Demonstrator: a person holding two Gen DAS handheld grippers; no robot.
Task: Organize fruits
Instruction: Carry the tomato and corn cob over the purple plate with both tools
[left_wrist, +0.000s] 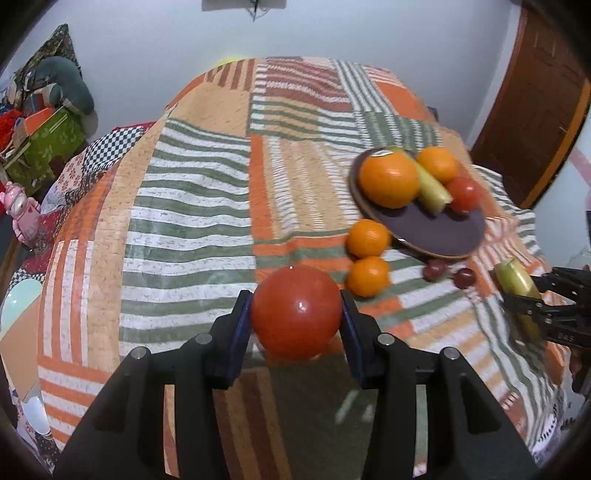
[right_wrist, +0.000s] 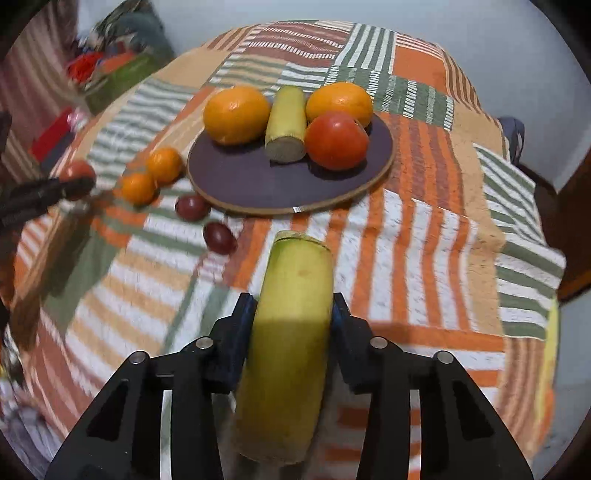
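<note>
My left gripper is shut on a red tomato, held just above the striped tablecloth. A cut yellow-green stalk piece stands lengthwise in my right gripper, which is shut on it; the same piece shows at the far right of the left wrist view. The dark round plate carries two oranges, another stalk piece and a tomato. Two small mandarins and two dark red grapes lie on the cloth beside the plate.
The table falls away on all sides under the cloth. A green box with clutter and a pink toy stand off to the left. A brown wooden door is at the right.
</note>
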